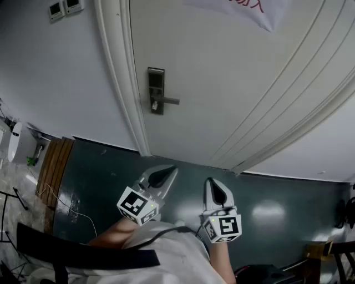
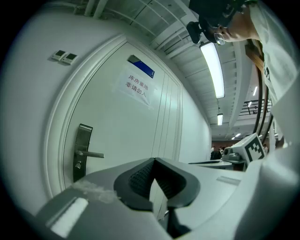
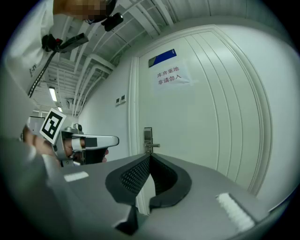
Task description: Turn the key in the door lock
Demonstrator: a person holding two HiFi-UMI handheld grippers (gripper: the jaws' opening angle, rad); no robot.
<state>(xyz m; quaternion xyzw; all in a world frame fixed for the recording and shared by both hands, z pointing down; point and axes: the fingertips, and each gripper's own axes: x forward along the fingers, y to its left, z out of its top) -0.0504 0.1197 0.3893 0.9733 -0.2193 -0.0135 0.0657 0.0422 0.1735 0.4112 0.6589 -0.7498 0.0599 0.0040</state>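
The steel lock plate point(image 1: 156, 90) sits on the white door point(image 1: 233, 83), with a lever handle point(image 1: 168, 101) pointing right. Just below the handle there is a small bright piece point(image 1: 155, 105); it is too small to tell whether this is the key. In the left gripper view the lock plate point(image 2: 83, 150) is far off to the left. The right gripper view shows the lock plate point(image 3: 148, 139) straight beyond the jaw tips. My left gripper point(image 1: 166, 173) and right gripper point(image 1: 213, 187) are held side by side over the dark floor, well short of the door. Both are shut and hold nothing.
The moulded door frame point(image 1: 125, 83) runs along the lock side. Two wall switches point(image 1: 64, 8) are at the upper left, and a paper sign point(image 1: 249, 8) hangs high on the door. A wooden slatted piece point(image 1: 52, 161) stands at the left, with cables on the floor point(image 1: 72, 208).
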